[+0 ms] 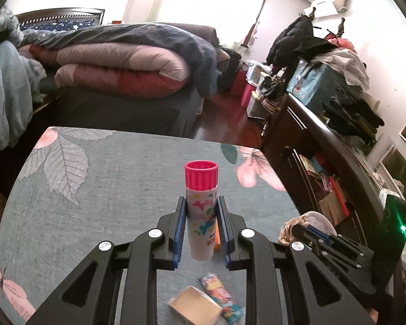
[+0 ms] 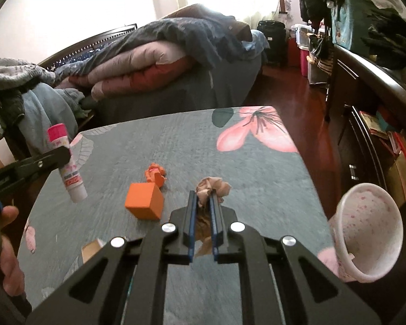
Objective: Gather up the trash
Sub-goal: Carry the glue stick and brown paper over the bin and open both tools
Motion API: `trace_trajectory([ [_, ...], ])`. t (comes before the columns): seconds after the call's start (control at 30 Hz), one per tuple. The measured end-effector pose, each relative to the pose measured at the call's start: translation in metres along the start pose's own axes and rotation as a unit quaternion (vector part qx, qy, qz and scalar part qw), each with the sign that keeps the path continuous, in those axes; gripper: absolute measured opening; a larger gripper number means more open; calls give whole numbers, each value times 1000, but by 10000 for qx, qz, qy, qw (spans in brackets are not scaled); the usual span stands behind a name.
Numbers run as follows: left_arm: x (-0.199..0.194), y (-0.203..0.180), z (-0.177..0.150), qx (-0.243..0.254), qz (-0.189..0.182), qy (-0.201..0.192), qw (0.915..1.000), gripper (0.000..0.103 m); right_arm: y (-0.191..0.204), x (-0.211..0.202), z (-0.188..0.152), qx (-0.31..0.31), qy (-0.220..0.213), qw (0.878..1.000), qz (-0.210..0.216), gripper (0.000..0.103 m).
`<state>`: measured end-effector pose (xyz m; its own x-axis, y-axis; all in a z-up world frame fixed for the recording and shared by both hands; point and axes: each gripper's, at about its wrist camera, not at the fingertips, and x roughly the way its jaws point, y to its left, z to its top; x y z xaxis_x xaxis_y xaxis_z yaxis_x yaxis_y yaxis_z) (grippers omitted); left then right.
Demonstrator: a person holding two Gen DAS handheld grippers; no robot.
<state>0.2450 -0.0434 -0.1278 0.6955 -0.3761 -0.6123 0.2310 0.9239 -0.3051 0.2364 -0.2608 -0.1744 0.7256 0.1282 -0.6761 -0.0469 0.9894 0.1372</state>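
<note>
In the left wrist view my left gripper is shut on a glue stick with a pink cap, held upright above the table. The right wrist view shows the same glue stick hanging at the left in that gripper. My right gripper is shut on a crumpled tan paper, which bulges out past the fingertips. On the cloth lie an orange cube and a crumpled orange wrapper. Closer to me lie a beige block and a colourful wrapper.
The table wears a grey cloth with pink flowers. A white cup with pink speckles lies tilted at the table's right edge, mouth towards me. A bed with folded quilts stands behind; a dark cluttered cabinet lines the right.
</note>
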Motion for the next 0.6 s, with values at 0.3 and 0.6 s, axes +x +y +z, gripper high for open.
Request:
trace_trajectory([
  [0.3,-2,-66,-4,412,-390,-15,9984,22,-38,-52,-19,174,-330,9991,-178,12],
  [0.6,24,-156,-10,951,-1024,163,9901,22,-114,-86,-37,651,-537,9942,-663,12],
])
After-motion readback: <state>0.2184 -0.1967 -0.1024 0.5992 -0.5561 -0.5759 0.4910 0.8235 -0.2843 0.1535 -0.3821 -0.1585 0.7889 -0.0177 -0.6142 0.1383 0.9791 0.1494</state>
